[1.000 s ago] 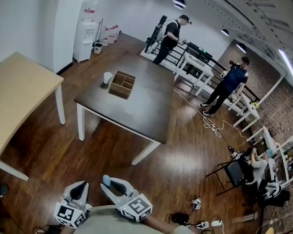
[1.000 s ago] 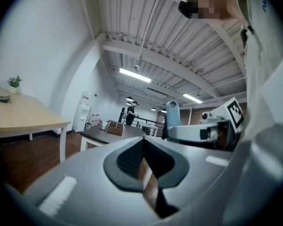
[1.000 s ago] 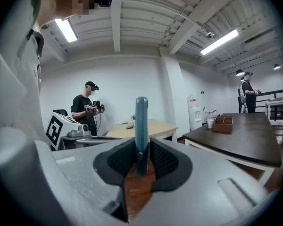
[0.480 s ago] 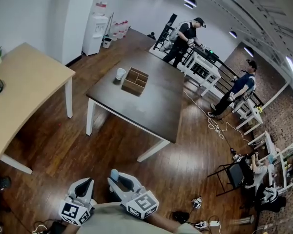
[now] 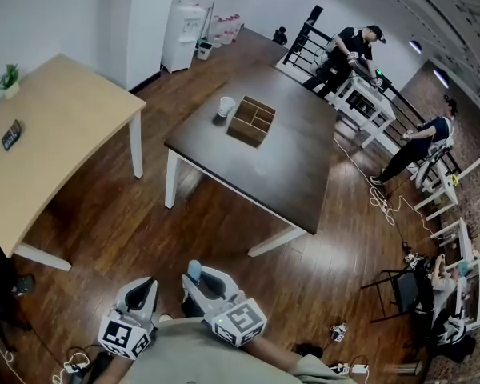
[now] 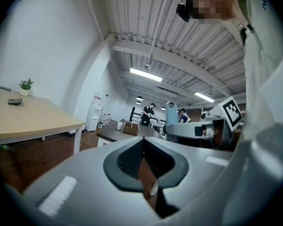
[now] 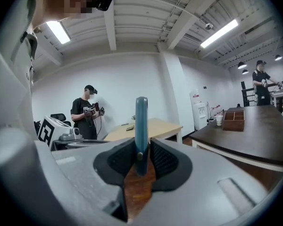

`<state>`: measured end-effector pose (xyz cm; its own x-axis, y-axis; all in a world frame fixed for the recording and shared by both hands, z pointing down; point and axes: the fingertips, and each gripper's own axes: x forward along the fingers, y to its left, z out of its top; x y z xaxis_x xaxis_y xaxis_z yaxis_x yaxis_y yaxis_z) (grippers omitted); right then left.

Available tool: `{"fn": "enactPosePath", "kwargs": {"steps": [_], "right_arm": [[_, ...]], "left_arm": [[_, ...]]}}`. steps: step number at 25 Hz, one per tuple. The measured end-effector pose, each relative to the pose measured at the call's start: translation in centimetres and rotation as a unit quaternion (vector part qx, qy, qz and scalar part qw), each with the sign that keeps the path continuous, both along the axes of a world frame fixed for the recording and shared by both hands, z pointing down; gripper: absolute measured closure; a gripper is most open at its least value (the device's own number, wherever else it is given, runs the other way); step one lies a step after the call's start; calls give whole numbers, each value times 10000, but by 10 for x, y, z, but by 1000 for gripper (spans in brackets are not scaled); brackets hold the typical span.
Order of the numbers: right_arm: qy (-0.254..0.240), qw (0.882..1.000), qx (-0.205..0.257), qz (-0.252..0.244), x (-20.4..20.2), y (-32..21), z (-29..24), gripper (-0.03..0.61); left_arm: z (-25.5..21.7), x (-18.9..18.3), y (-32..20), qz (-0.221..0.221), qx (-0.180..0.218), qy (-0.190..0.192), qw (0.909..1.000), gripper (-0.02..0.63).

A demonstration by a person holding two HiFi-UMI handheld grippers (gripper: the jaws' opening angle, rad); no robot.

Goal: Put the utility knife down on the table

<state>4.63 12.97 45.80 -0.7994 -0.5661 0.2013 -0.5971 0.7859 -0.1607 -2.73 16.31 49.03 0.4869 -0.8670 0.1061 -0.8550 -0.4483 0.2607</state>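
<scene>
The utility knife (image 5: 194,270), with a blue-green handle, stands upright between the pads of my right gripper (image 5: 197,278), which is shut on it. The right gripper view shows the knife (image 7: 141,126) rising from the jaws of that gripper (image 7: 141,150). My left gripper (image 5: 146,284) hangs beside it to the left, shut with nothing in it; its pads meet at the tip (image 6: 142,142). Both grippers are held over the wooden floor, short of the dark table (image 5: 296,178). From the left gripper view the knife (image 6: 171,111) shows to the right.
A wooden compartment box (image 5: 252,120) and a white cup (image 5: 226,106) stand at the dark table's far end. A light wooden table (image 5: 56,126) is at the left. Cables (image 5: 380,202), a chair (image 5: 400,286) and people (image 5: 348,50) are to the right and behind.
Both grippers have travelled across the floor toward the dark table, which now lies nearer and further right in the head view. The knife stays gripped in the right gripper.
</scene>
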Motion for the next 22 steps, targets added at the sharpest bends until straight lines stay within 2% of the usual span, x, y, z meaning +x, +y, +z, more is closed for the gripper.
{"fn": "enactPosePath", "kwargs": {"steps": [5, 11, 17, 22], "right_arm": [[-210, 9996, -163, -44, -2, -37, -1, 489], [-409, 9984, -388, -28, 14, -97, 4, 489], [-645, 9970, -430, 23, 34, -146, 5, 489], [-748, 9963, -383, 196, 47, -181, -4, 489]], "left_arm": [[-2, 2, -33, -11, -194, -200, 9996, 612], [-3, 19, -91, 7, -388, -424, 9983, 612], [-11, 38, -140, 62, -404, -705, 9967, 612], [-21, 48, -175, 159, -376, -768, 9962, 612]]}}
